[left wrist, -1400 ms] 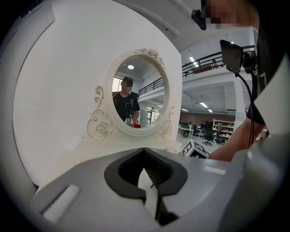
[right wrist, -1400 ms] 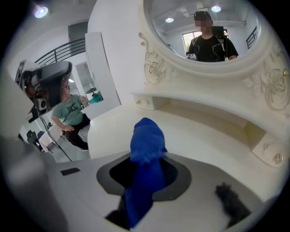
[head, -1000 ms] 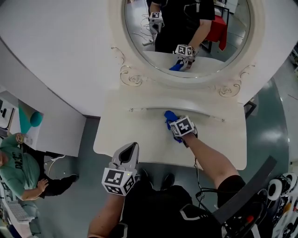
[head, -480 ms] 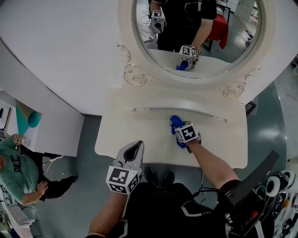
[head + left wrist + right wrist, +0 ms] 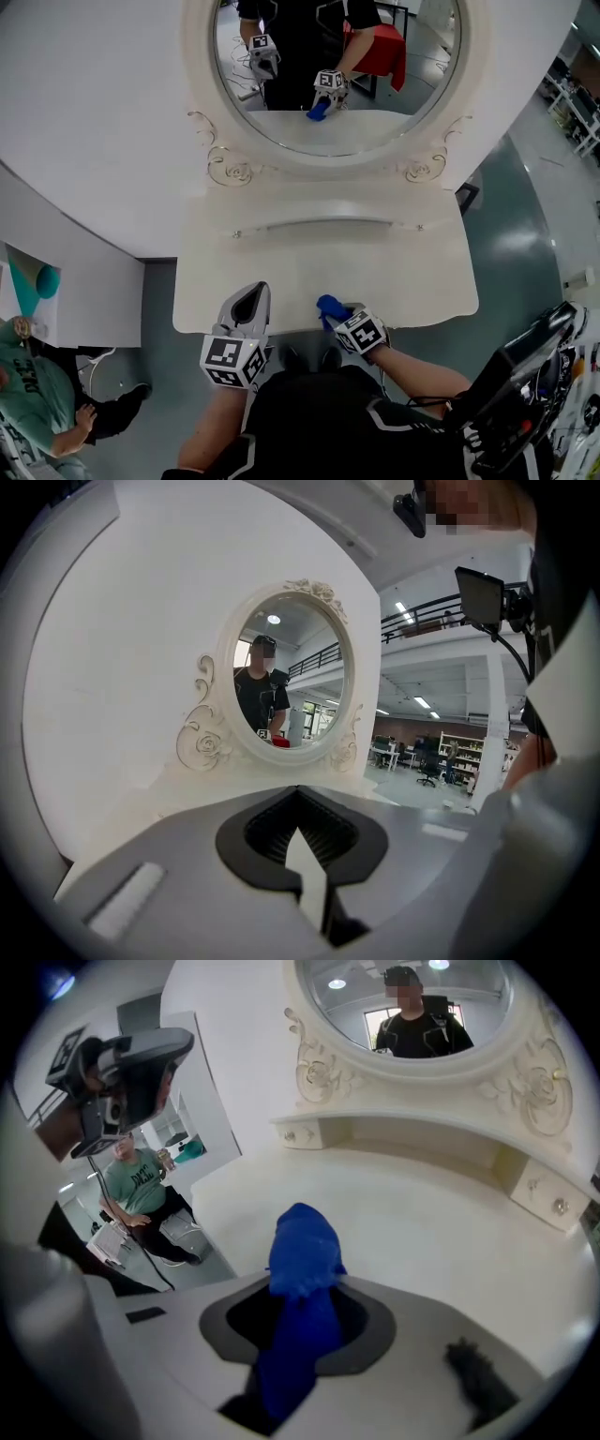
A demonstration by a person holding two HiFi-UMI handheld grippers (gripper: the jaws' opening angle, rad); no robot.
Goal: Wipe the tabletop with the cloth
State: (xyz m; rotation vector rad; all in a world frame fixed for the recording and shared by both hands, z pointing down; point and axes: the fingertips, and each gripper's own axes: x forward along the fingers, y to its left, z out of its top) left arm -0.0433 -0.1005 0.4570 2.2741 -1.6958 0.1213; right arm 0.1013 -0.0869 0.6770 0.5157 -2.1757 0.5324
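Note:
A blue cloth is bunched at the front edge of the white vanity tabletop, a little right of the middle. My right gripper is shut on it. In the right gripper view the blue cloth sticks up out of the right gripper, over the tabletop. My left gripper hovers at the front edge left of the cloth, shut and holding nothing. In the left gripper view the left gripper points at the mirror with its jaws meeting.
An oval mirror in a carved white frame stands behind the table, above a low raised shelf with small knobs. A seated person in a green shirt is at the lower left. Dark equipment sits at the lower right.
My right gripper has pulled the blue cloth from the table's middle back to its front edge. The left gripper has stayed near the front edge, still shut.

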